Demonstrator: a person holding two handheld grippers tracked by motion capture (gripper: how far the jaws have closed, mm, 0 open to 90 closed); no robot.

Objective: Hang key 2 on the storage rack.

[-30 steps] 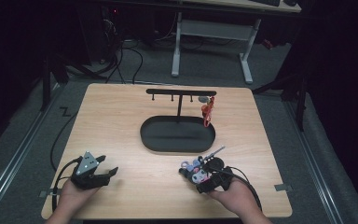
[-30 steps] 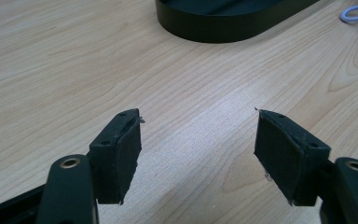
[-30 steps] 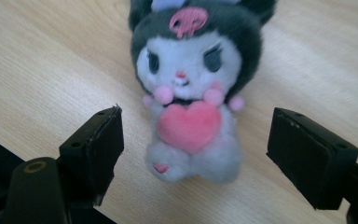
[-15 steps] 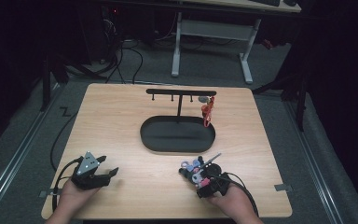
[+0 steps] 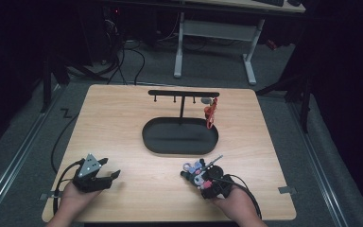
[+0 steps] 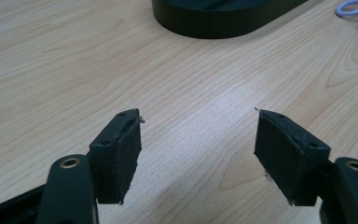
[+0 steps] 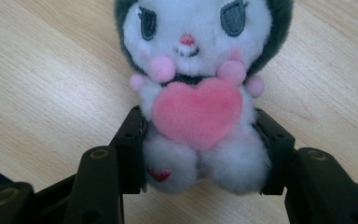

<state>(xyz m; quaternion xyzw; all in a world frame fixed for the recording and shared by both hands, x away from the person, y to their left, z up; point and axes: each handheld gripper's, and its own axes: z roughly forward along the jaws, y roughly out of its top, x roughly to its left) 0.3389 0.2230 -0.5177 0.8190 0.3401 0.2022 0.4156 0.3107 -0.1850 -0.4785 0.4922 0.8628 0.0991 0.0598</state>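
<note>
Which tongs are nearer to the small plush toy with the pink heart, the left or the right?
Right. The right tongs have just been closing around the plush toy, pads at its sides. The left tongs rest open at the table's opposite front corner, far from it.

My black claw [image 7: 200,154]; plush toy [image 7: 196,84] white, grey-hooded, pink heart; surface [image 7: 42,84] pale woodgrain; tray [image 5: 179,137] seemingly black.

left gripper [image 6: 198,140] open, wooden table [image 6: 65,70], black tray [image 6: 223,18]
</note>
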